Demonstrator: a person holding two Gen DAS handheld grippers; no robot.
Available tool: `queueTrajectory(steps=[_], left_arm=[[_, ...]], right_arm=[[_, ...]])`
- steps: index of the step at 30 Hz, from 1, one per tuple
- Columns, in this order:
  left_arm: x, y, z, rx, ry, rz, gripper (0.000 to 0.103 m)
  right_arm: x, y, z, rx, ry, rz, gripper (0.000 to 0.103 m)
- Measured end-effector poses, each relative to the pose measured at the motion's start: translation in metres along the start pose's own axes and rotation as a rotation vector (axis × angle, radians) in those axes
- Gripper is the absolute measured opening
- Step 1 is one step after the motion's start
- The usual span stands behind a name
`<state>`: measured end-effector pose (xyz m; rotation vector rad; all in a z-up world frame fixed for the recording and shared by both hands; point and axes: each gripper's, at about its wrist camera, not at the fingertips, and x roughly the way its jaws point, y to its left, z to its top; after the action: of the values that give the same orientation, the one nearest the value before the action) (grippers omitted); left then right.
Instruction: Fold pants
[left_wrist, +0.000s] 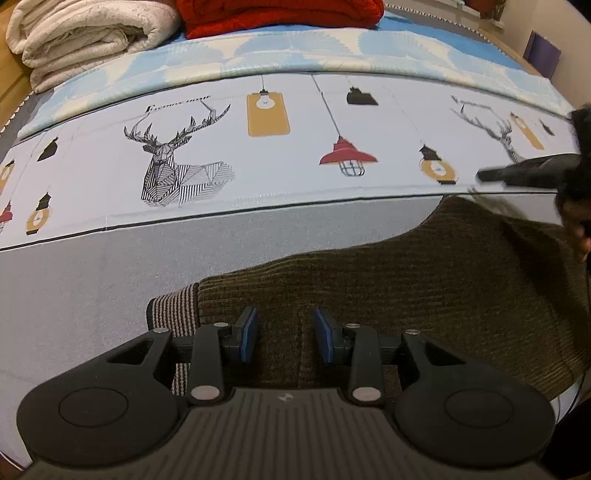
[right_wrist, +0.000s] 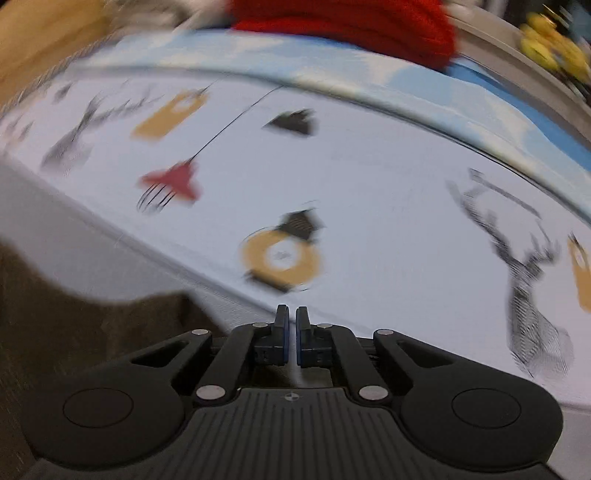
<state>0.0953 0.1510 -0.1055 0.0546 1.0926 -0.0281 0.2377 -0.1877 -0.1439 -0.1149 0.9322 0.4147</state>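
Pinning brown corduroy pants (left_wrist: 424, 280) flat on bed (left_wrist: 92, 295) | left gripper (left_wrist: 284, 334) fingers apart over cuffed leg, likely anchoring it | right gripper (right_wrist: 291, 328) fingers together, empty, beside pants' edge

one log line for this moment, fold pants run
task: fold pants | pants: flat on bed | left tool: open over cuff end, no grip | right tool: shut, empty, beside pants | view: right blurred
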Motion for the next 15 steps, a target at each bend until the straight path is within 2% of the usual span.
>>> queueTrajectory(steps=[3, 4, 6, 9, 13, 15], left_arm=[[-0.001, 0.002, 0.002, -0.007, -0.009, -0.006, 0.038], [0.000, 0.002, 0.002, -0.005, -0.009, -0.005, 0.038], [0.000, 0.001, 0.003, 0.000, -0.011, -0.011, 0.038], [-0.001, 0.001, 0.003, 0.008, -0.017, -0.015, 0.038], [0.001, 0.002, 0.003, 0.007, -0.014, -0.010, 0.038], [0.002, 0.001, 0.002, 0.011, -0.010, -0.010, 0.038]], right_arm=[[-0.035, -0.037, 0.005, 0.144, -0.086, 0.136, 0.007], [-0.046, -0.048, 0.004, 0.168, -0.089, 0.202, 0.014], [-0.064, -0.062, -0.002, 0.136, -0.083, 0.259, 0.024], [-0.085, -0.082, -0.020, 0.031, -0.064, 0.249, 0.029], [-0.097, -0.116, -0.060, 0.014, 0.043, 0.288, 0.029], [-0.099, -0.121, -0.081, -0.027, 0.087, 0.307, 0.029]])
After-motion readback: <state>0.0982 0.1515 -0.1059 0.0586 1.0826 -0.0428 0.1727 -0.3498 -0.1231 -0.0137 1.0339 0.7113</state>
